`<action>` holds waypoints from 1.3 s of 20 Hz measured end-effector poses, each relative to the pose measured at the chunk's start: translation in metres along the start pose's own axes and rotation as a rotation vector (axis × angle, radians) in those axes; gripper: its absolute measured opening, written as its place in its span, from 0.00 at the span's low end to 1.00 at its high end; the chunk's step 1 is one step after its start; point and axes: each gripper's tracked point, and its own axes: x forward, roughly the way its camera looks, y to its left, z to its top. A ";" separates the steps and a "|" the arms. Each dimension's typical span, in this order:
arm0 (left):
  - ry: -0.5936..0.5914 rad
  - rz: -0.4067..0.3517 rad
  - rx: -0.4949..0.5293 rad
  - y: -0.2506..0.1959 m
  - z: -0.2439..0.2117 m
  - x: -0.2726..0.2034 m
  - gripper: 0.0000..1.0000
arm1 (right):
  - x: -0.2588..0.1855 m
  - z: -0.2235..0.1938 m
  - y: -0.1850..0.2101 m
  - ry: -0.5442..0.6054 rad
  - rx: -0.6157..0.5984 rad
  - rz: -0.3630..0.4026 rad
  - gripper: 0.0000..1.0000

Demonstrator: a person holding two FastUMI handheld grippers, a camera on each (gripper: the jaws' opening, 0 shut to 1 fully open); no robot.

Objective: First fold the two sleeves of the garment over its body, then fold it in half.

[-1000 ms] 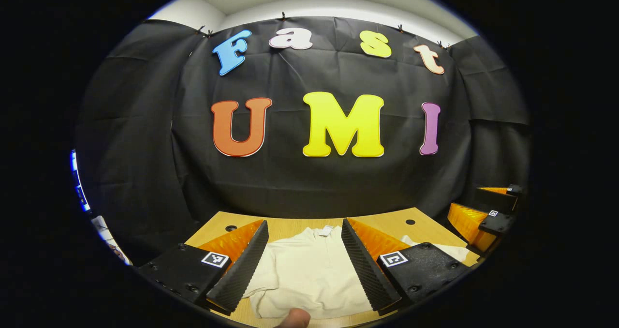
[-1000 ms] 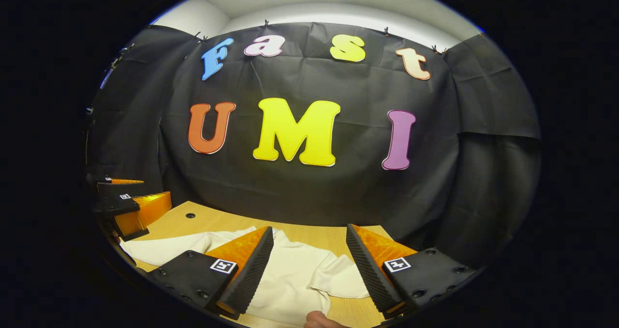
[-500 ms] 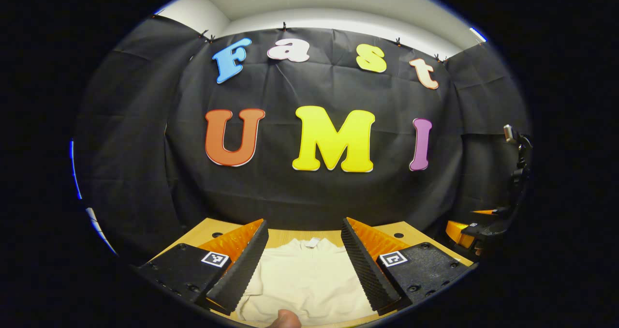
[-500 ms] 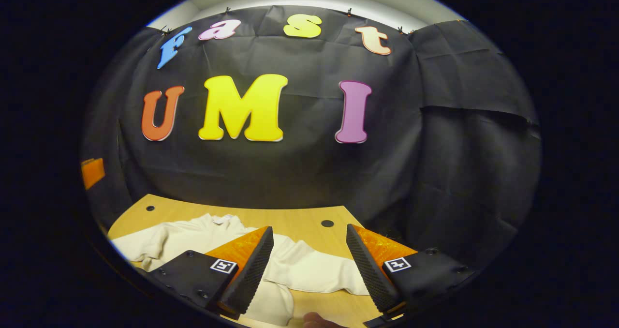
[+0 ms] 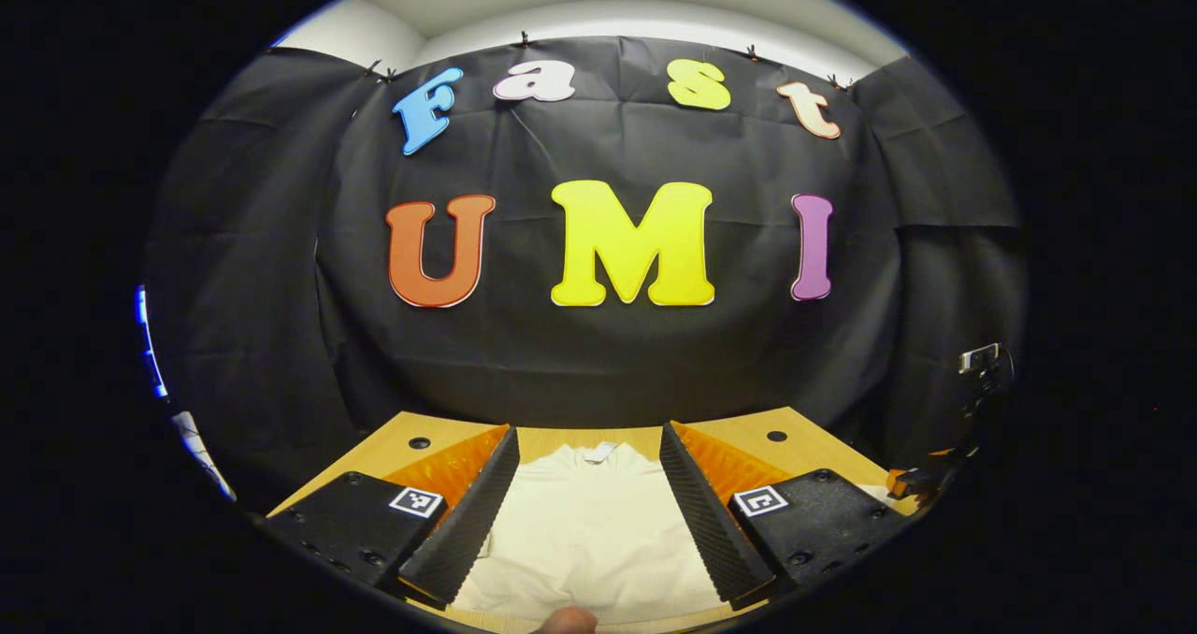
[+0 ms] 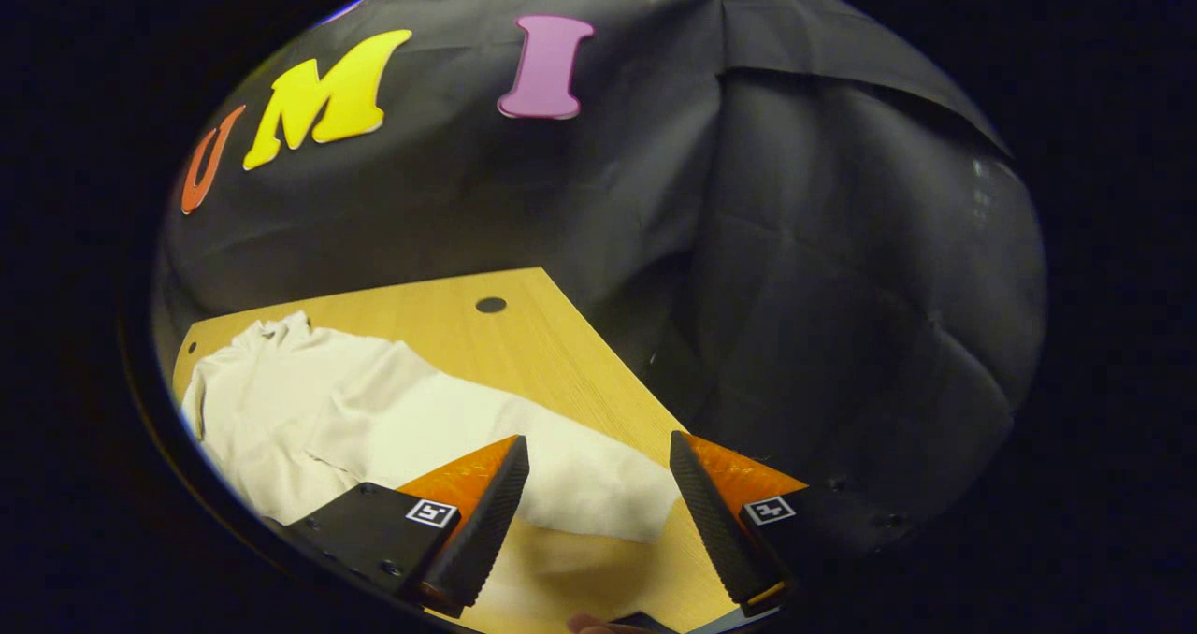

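I see the cream garment [image 5: 589,531] flat on the wooden table [image 6: 524,335]. My left gripper [image 5: 587,512] hovers over its body, fingers apart. My right gripper [image 6: 598,512] stands spread above the outstretched sleeve [image 6: 524,456], gripping nothing.

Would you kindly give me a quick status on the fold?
Both grippers open, left gripper over garment body, right gripper above sleeve. Garment flat on table, sleeve unfolded. Nothing in the way.
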 end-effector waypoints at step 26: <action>0.007 0.049 0.121 0.006 0.005 -0.008 1.00 | 0.077 -0.064 -0.011 0.383 0.155 0.009 0.12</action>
